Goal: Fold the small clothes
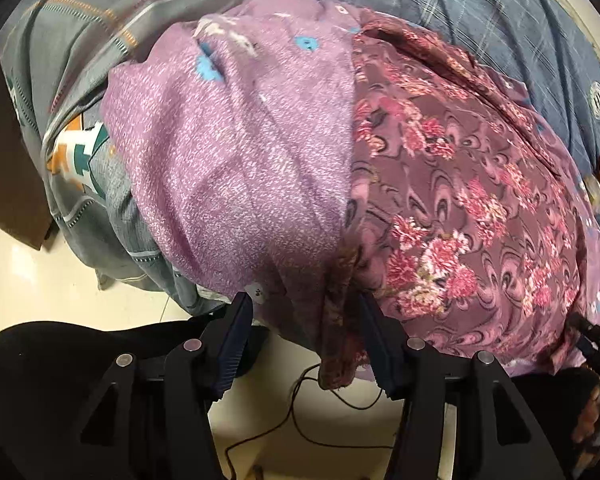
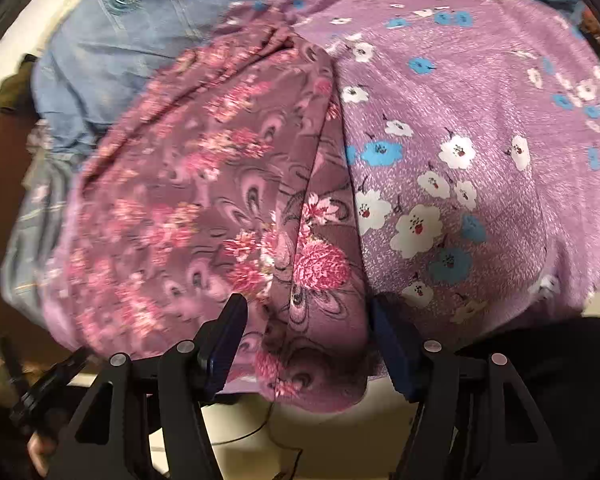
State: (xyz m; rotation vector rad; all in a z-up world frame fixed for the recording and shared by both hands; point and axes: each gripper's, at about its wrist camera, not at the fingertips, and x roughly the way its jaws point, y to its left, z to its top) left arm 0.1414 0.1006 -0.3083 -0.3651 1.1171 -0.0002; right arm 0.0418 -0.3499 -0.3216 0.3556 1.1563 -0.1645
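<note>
A maroon floral garment [image 1: 452, 184] lies on a lilac cloth [image 1: 236, 160] printed with white and blue flowers, both spread on a bed. My left gripper [image 1: 306, 312] is open, its jaws wide apart on either side of the garment's hanging near edge [image 1: 340, 344]. In the right wrist view the maroon garment [image 2: 204, 200] lies left of the lilac cloth [image 2: 480, 128]. My right gripper [image 2: 308, 312] is open, jaws astride the garment's near folded edge. The other gripper shows at the left edge of the right wrist view [image 2: 40, 384].
A blue checked bedsheet [image 1: 480, 20] covers the bed behind the clothes; it also shows in the right wrist view [image 2: 132, 40]. A grey patterned blanket [image 1: 80, 80] hangs at the left. Cream floor tiles [image 1: 60, 280] and a thin black cable [image 1: 300, 420] lie below.
</note>
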